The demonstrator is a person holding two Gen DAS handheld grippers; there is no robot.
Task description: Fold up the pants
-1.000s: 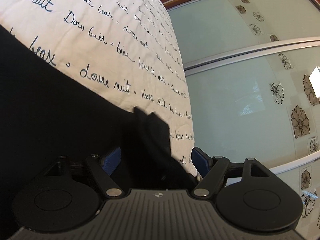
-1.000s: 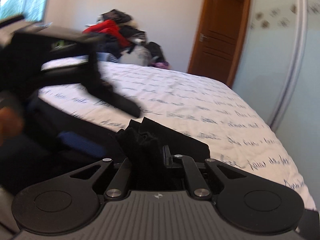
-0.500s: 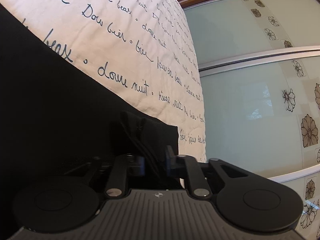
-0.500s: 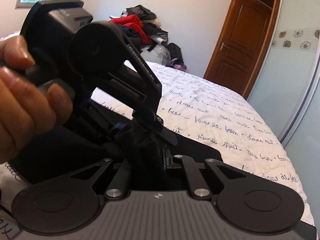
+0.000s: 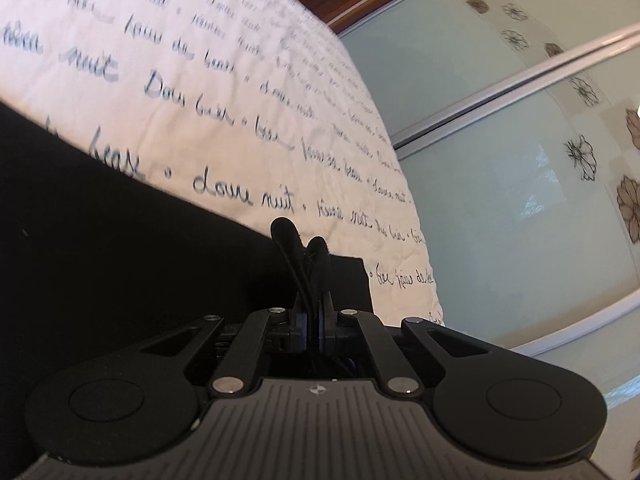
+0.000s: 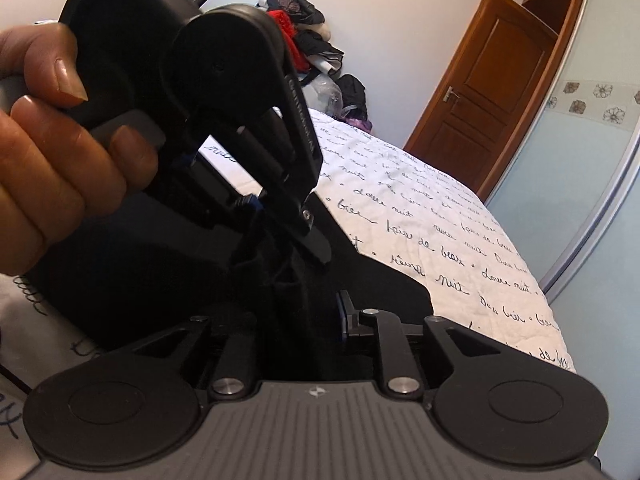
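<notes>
Left wrist view: both grippers, left gripper [image 5: 311,320] and right gripper [image 6: 298,312], pinch soft black pants [image 5: 120,260] over the script-printed quilt [image 5: 240,80].

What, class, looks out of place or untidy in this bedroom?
A heap of clothes is piled at the far end of the bed; the black pants being folded are simply pinched, nothing damaged.

Bedspread [image 5: 248,92]: cursive dark-blue script repeated in rows. Legible in left wrist view: "douce nuit", "nuit", "de beaux"; remaining words blurred. Same bedspread [image 6: 448,232] in right wrist view: "nuit", "de beaux", "douce nuit", "bien".

Left tool [image 6: 256,216], seen from right wrist view: embossed lettering along the black arm, too small to read.
</notes>
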